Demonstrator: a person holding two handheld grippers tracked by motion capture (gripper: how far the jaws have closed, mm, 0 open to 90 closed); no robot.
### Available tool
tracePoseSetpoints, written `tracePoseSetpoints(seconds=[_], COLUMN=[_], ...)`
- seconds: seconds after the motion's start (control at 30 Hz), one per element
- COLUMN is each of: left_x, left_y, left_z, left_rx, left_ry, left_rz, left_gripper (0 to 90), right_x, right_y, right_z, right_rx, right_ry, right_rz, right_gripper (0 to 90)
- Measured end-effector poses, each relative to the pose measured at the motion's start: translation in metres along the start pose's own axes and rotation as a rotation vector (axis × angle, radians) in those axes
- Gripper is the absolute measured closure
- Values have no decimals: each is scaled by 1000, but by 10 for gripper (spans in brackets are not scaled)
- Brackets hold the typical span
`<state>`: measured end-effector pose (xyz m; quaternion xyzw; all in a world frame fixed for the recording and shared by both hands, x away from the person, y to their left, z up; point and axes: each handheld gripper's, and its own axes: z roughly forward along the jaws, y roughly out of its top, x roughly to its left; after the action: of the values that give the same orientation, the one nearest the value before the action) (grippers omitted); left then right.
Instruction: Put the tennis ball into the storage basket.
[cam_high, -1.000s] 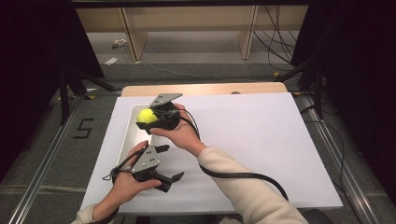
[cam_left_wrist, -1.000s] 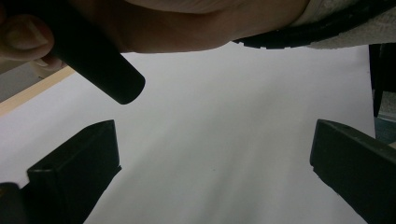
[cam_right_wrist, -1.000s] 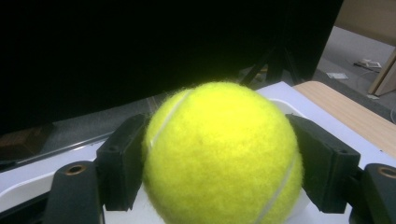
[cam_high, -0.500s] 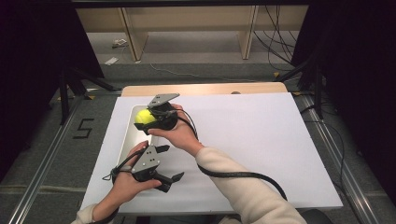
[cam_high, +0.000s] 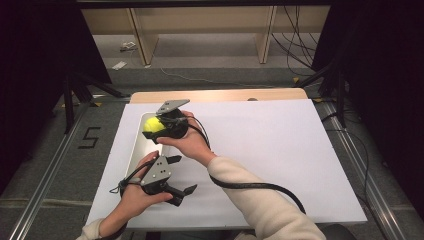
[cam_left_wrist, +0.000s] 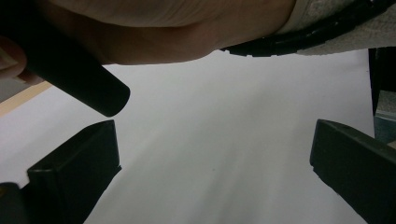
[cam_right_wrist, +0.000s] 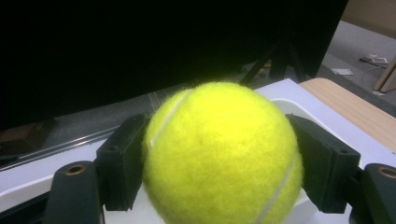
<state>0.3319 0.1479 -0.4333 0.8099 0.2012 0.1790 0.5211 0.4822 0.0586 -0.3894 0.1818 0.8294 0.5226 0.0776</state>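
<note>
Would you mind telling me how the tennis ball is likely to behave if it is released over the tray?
The tennis ball is round, so it would probably roll. Its felt looks grippy, so slipping from the right gripper seems unlikely. The white tray beneath has a raised rim that may contain it.

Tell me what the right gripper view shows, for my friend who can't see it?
A bright yellow tennis ball is squeezed between the two black jaws of the right tool, very close to the camera. Behind it are a white tray, the white table cover and a dark background.
</note>
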Motion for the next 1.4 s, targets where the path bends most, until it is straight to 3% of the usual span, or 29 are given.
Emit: tracePoseSetpoints(seconds=[1.4], left_x=[-1], left_y=[0], left_z=[0], left_rx=[-2], left_ry=[-3], left_rz=[-2], left_gripper=[10], right_x=[4], right_y=[2], right_z=[13], right_rx=[30], right_ry=[13], right_rz=[-13], right_gripper=[266])
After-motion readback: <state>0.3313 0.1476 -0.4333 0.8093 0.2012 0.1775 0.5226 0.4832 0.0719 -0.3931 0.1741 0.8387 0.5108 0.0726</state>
